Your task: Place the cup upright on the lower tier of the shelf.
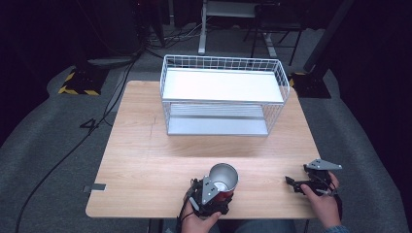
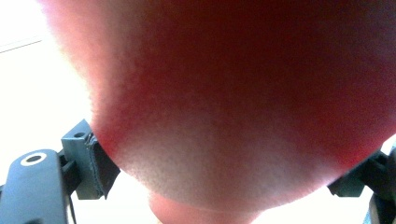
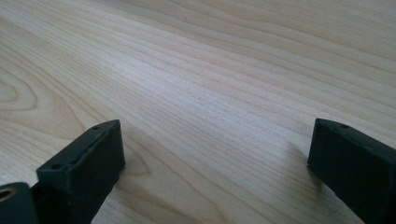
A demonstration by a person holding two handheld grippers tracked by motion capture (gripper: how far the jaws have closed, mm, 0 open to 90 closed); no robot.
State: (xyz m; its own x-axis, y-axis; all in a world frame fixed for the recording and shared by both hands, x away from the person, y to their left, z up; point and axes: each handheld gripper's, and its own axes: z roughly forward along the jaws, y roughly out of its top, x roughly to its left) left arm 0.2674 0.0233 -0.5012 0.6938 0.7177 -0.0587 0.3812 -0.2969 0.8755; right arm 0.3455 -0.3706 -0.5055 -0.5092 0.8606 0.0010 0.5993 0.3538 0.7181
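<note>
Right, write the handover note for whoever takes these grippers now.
Left gripper: shut on the cup, a red cup with a metal inside, upright at the table's near edge.
Right gripper: open, holding nothing, low over bare wood at the near right.
Rack: white wire, at the far side, both shelves bare.
Done: cup gripped.
Left: probably carry it to the rack and let go.

The cup is a red blur against the lens, cut off at top and right. The left gripper hides its lower wall.
</note>
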